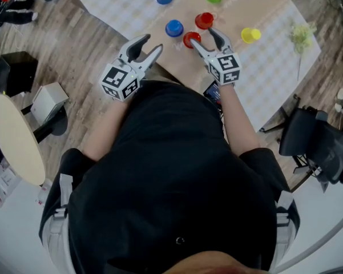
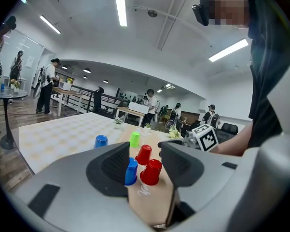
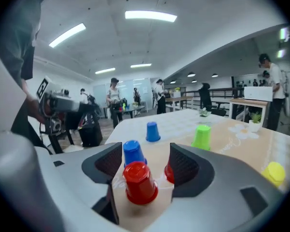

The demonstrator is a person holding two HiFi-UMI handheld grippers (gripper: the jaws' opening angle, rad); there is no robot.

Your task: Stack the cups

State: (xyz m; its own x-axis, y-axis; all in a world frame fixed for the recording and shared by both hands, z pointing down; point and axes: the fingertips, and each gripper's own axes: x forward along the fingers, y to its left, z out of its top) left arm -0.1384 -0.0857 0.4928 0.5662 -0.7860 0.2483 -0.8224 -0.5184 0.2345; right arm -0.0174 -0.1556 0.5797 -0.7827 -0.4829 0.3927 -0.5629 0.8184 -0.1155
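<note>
Had barely started: found none of the six cups [image 1: 174, 28] stacked, right gripper [image 1: 201, 36] spread wide around the near red cup [image 1: 192, 39], unpinched, left gripper [image 1: 152, 43] parted and empty.

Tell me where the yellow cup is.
In the head view the yellow cup stands alone, right of the right gripper; the farther red cup is its nearest neighbour.
</note>
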